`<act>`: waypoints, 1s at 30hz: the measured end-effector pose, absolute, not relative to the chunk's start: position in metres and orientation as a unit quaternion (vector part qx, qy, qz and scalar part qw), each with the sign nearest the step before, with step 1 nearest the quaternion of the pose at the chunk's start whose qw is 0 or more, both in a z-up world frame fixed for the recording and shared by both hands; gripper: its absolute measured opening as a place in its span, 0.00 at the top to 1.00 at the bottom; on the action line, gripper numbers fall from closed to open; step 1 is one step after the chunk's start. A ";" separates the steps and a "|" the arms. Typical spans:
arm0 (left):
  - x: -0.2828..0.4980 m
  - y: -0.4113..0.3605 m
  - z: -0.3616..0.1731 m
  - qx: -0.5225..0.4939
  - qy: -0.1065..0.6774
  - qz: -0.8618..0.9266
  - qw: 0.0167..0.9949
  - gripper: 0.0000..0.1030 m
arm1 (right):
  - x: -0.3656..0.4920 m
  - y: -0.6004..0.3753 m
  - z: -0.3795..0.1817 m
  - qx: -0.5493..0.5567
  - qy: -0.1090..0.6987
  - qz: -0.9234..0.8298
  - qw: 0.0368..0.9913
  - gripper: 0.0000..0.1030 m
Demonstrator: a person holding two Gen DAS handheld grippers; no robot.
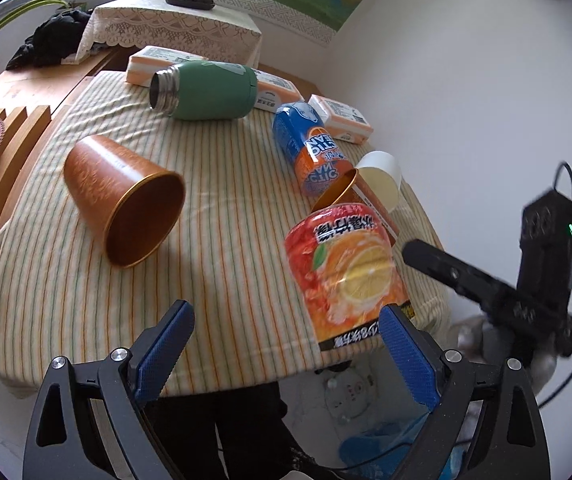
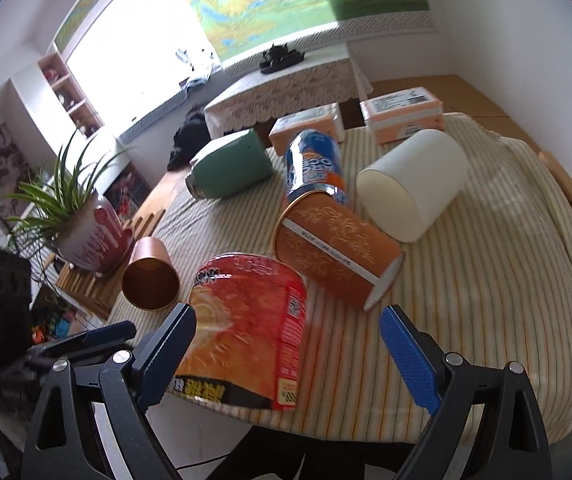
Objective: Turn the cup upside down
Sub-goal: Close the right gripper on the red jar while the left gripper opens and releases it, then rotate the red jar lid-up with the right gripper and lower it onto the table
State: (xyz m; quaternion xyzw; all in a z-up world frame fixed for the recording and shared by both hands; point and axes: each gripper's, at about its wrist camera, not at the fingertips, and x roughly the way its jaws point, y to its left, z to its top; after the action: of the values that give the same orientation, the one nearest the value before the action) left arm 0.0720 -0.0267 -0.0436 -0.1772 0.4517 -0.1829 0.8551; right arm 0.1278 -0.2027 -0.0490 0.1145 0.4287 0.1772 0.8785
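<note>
A copper-brown cup (image 1: pixel 121 200) lies on its side on the striped tablecloth (image 1: pixel 213 240), mouth toward me; in the right wrist view it (image 2: pixel 149 276) lies at the table's left edge. A second orange patterned cup (image 2: pixel 336 246) and a cream cup (image 2: pixel 412 184) also lie on their sides. My left gripper (image 1: pixel 286 344) is open and empty above the table's near edge, the brown cup ahead to its left. My right gripper (image 2: pixel 288 344) is open and empty; a red noodle cup (image 2: pixel 245 328) lies between its fingers, untouched.
A green flask (image 1: pixel 205 90), a blue-orange can (image 1: pixel 312 148) and orange-white boxes (image 1: pixel 340 118) lie at the table's far side. The noodle cup (image 1: pixel 350 272) lies near the front edge. A potted plant (image 2: pixel 81 224) stands off the table's left side. A lace-covered stand (image 2: pixel 281 90) is behind.
</note>
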 end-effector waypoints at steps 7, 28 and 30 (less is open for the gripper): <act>0.057 -0.018 -0.045 -0.171 0.438 -0.173 0.866 0.07 | 0.162 -0.181 -0.060 0.114 0.510 0.219 0.824 0.12; 0.051 0.013 -0.053 -0.186 0.433 -0.162 0.867 0.07 | 0.178 -0.145 -0.065 0.105 0.540 0.243 0.799 0.17; 0.050 0.016 -0.054 -0.187 0.431 -0.161 0.868 0.07 | 0.172 -0.142 -0.058 0.095 0.497 0.231 0.831 0.17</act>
State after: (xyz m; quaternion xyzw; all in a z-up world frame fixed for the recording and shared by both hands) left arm 0.0498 0.0163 -0.0545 -0.1867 0.4314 -0.1606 0.8679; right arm 0.1716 -0.1415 -0.0579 0.0951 0.4973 0.2311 0.8308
